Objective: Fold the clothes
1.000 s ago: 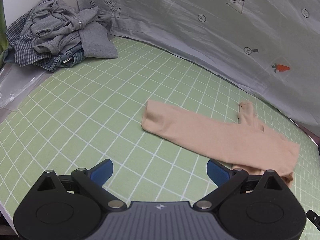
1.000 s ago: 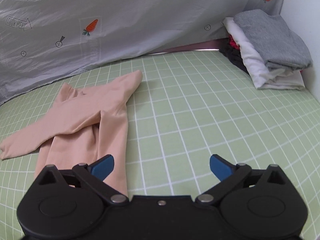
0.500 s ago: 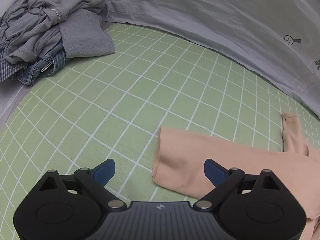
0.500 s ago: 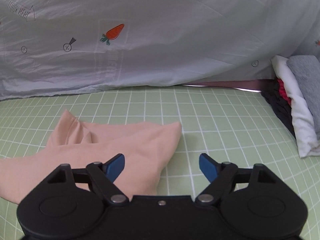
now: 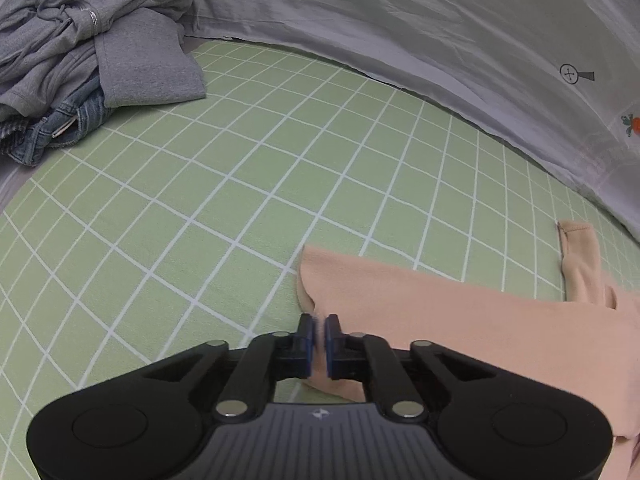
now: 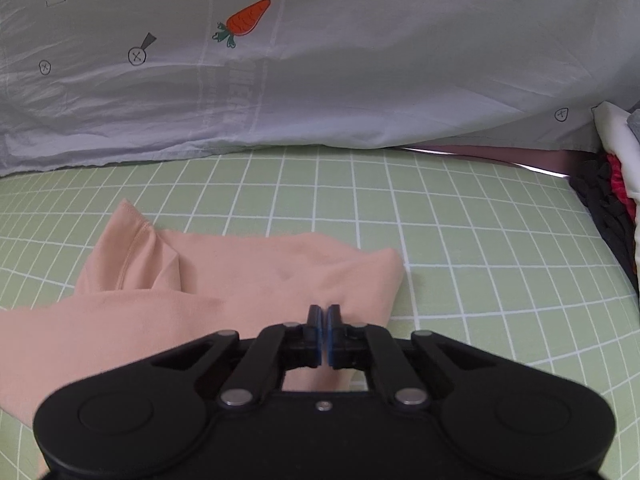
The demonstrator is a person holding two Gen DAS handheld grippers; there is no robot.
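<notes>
While you are pinching the peach garment (image 5: 460,320) at two of its ends, the folding itself is only beginning, as far as I can judge. Your left gripper (image 5: 319,338) is closing its blue pads down to a narrow slit on the cloth's near edge, right by the end that lies just ahead of it. Your right gripper (image 6: 323,334) is doing the same at the other end, with the cloth's rounded corner sitting just ahead and to the right of its fingertips. Both are holding fabric, though the layers between the pads are too blurred to count.

The garment is lying flat on the green checked sheet (image 5: 200,208), stretching away to the right of your left gripper and to the left of your right one. One narrow flap (image 6: 132,256) is already doubled over, far ahead and left of the right gripper. No full fold is showing yet, so bringing the two ends together is probably what is left.

You are working with no boxes or baskets in sight. A rumpled grey and denim heap (image 5: 88,60) is waiting far ahead-left of the left gripper, likely unfolded work. A neater stack (image 6: 616,184) is peeking in far right of the right gripper. A grey printed cover (image 6: 360,72) is hanging behind.
</notes>
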